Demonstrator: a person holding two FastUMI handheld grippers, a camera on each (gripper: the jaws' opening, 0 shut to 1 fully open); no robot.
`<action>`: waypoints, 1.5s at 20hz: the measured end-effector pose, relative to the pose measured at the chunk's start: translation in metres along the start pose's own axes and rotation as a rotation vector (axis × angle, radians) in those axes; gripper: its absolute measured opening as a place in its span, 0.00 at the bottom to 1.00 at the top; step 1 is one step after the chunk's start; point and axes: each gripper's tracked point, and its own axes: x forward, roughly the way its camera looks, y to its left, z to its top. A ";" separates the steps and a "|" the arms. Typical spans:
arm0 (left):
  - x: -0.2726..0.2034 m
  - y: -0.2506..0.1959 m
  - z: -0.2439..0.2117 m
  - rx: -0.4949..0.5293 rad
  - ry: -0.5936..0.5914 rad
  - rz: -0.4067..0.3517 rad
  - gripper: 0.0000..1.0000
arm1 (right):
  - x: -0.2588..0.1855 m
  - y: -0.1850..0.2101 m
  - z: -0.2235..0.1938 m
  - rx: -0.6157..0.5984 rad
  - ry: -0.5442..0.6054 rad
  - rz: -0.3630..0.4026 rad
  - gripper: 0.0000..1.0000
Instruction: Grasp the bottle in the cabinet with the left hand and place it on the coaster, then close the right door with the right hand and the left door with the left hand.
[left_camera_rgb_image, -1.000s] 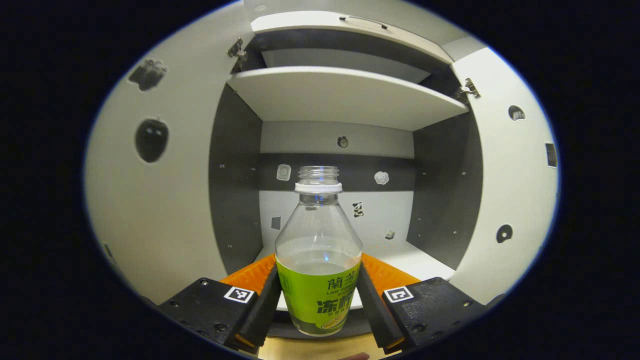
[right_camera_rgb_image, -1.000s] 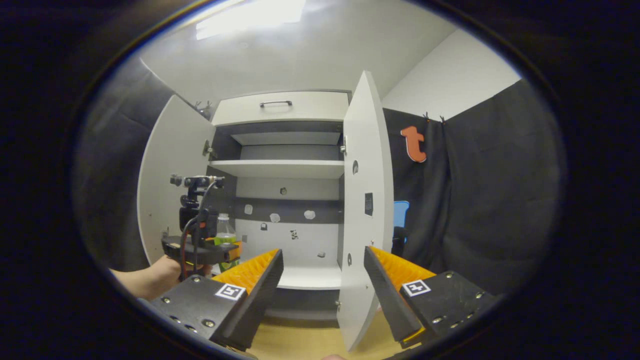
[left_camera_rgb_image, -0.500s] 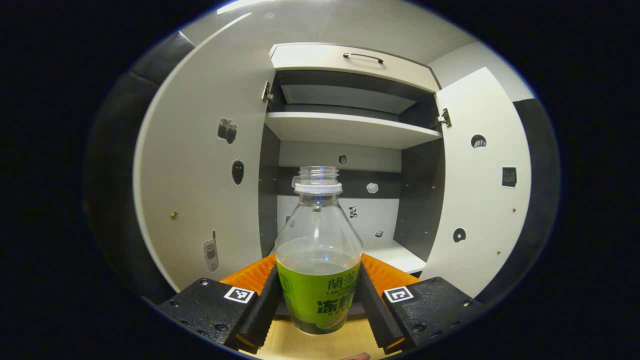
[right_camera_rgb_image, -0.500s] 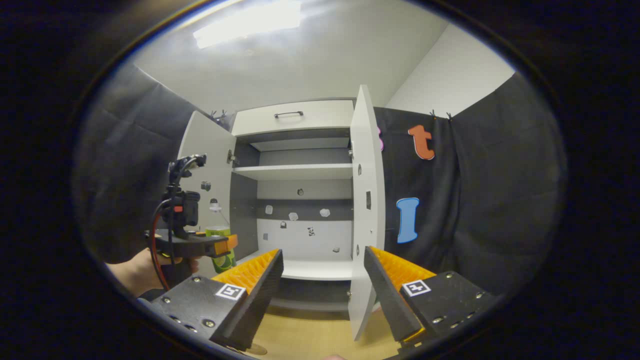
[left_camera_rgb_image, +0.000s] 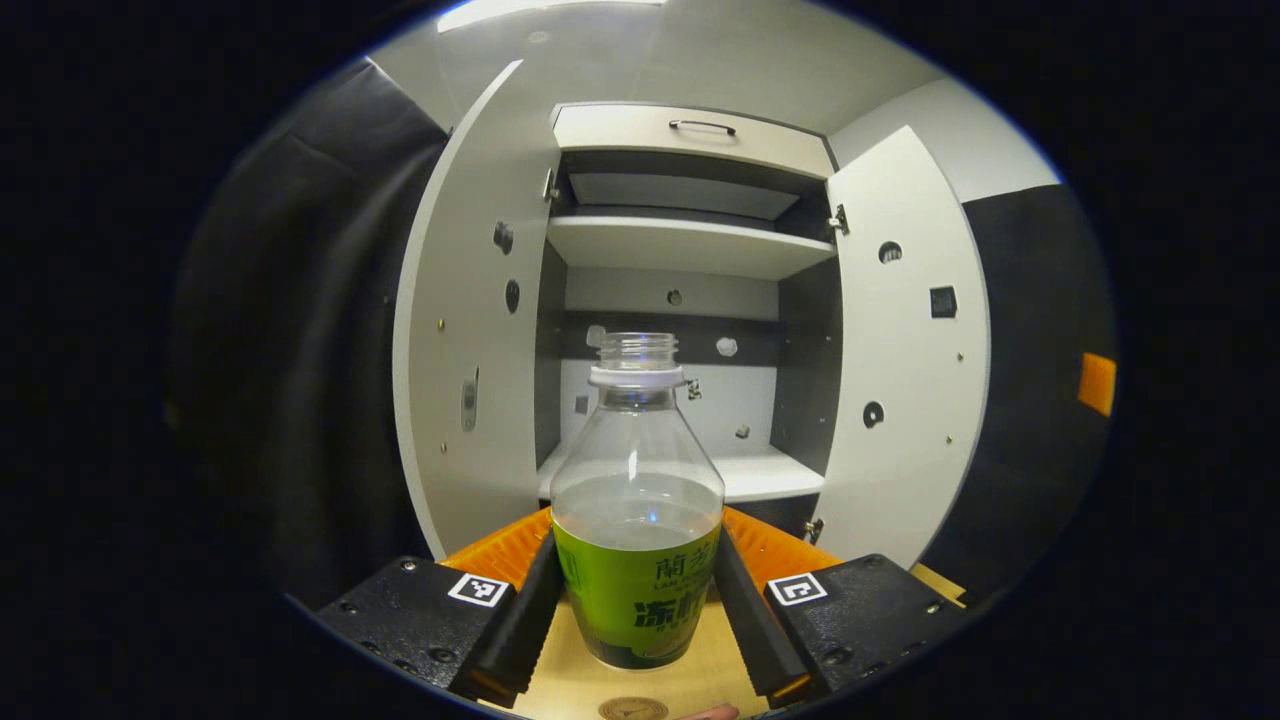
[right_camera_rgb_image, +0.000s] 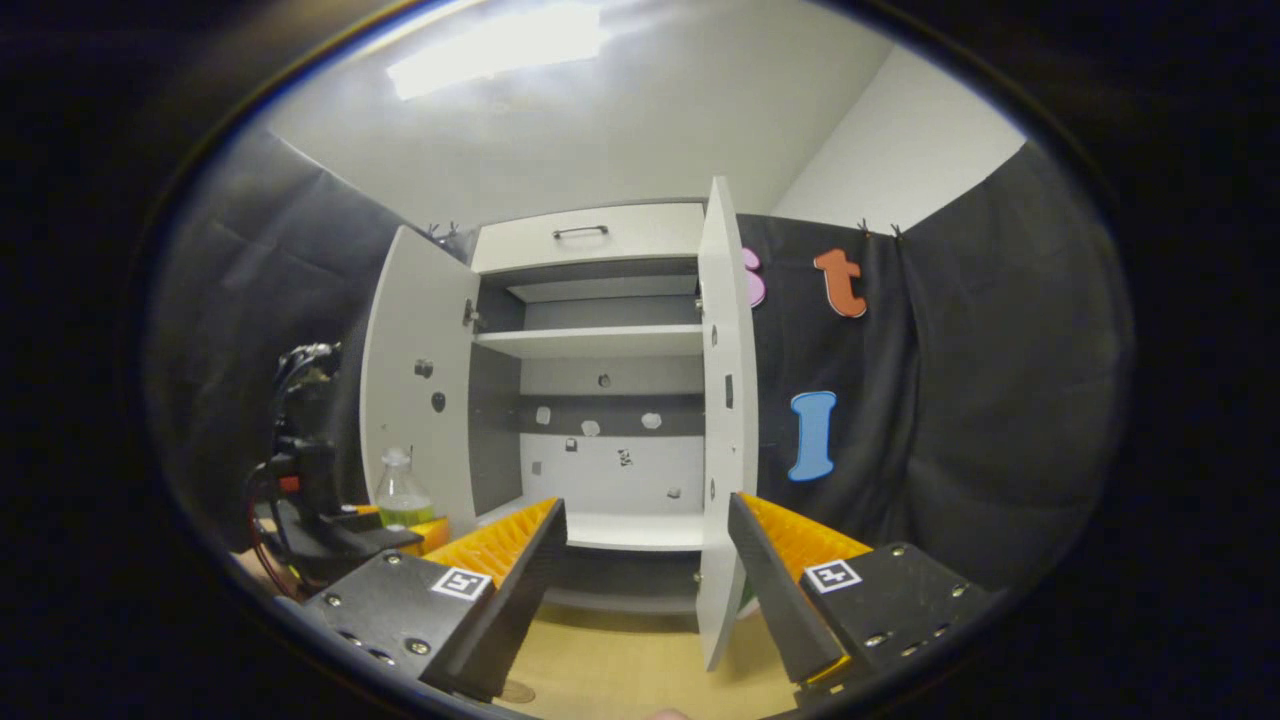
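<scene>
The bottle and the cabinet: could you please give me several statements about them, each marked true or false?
1. The left gripper is shut on the bottle, a finger pressing each side of its green label. True.
2. The bottle has a cap screwed on. False: its threaded neck is open.
3. Both cabinet doors are open. True: the left door and the right door stand swung out.
4. The bottle stands on the cabinet's lower shelf. False: it is held out in front of the cabinet, above the wooden table.
5. The right gripper grips the right door's edge. False: it is open and holds nothing.
</scene>
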 end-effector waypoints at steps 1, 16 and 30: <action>-0.004 -0.001 -0.016 -0.011 0.025 0.002 0.80 | 0.001 0.000 -0.003 0.002 0.002 0.001 0.98; -0.018 -0.001 -0.222 0.063 0.025 -0.056 0.80 | 0.055 0.011 -0.041 0.056 0.056 0.000 0.98; 0.002 0.010 -0.305 0.106 0.216 -0.121 0.84 | 0.089 -0.019 -0.087 -0.023 0.173 -0.093 0.98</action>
